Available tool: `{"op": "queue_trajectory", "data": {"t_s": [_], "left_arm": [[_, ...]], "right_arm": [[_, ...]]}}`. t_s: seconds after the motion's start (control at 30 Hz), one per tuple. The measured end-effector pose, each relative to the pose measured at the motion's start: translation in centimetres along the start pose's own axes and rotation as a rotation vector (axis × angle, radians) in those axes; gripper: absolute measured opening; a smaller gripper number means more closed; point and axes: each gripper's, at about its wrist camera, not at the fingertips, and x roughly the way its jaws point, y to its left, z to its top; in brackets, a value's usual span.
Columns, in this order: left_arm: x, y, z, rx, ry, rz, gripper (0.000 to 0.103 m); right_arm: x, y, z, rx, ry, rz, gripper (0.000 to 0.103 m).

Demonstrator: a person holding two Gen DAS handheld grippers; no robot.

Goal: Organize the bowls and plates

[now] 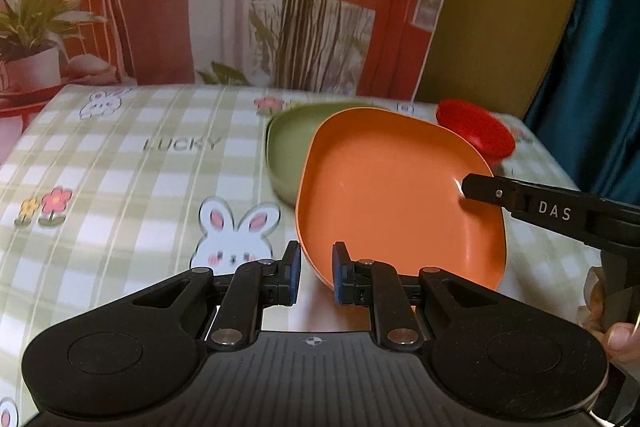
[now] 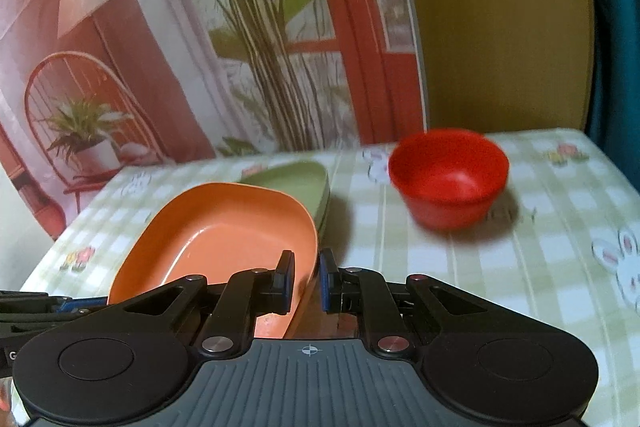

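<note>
A: We have the orange plate tilted up off the desk, its far edge over the green plate. Right gripper has its fingers astride the near rim, one inside the plate, one outside. Gap looks narrow; rim runs between the pads, so we read it as pinching the plate.

B: Agreed from the right wrist view. From the left wrist view, the right gripper comes in from the side and its tip sits on the plate's inner wall, which fits a rim hold.

A: Left gripper: fingers spread a little, nothing between them. The plate's lower edge lies just beside the right-hand pad. Touching or not, we cannot tell.

B: We judge the left is there to steady or guide the low edge while the right carries the weight. A one-sided rim pinch lets the plate hang at a slant, as it does.

A: Red bowl stands upright on the desk, apart from both plates, to the right. Untouched.

B: So our step in hand: nest orange onto green. Same shape, so it should seat if lowered level. Risk we note is the plate pivoting in the pinch and sliding off the green rim.

A: Bowl stands alone, so stacking the plates looks like most of the job.
</note>
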Motion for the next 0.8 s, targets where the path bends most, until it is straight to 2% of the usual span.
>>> {"op": "queue_trajectory", "data": {"t_s": [0.2,0.4,0.6,0.8], "left_arm": [[2.2,0.6,3.2,-0.001,-0.004,-0.008,0.018],[5.3,1.7,5.6,-0.027,0.030,-0.015,0.018],[8.1,2.4,6.0,-0.034,0.094,-0.002,0.018],[9.8,3.0,6.0,-0.020,0.131,0.005,0.018]], "right_arm": [[2.6,0.2,4.1,-0.043,-0.020,-0.009,0.012],[6.1,0.8,7.0,-0.114,-0.015,-0.021,0.012],[9.5,1.4,7.4,-0.176,0.024,-0.029,0.012],[11.4,1.2,6.8,-0.162,0.056,-0.030,0.012]]}}
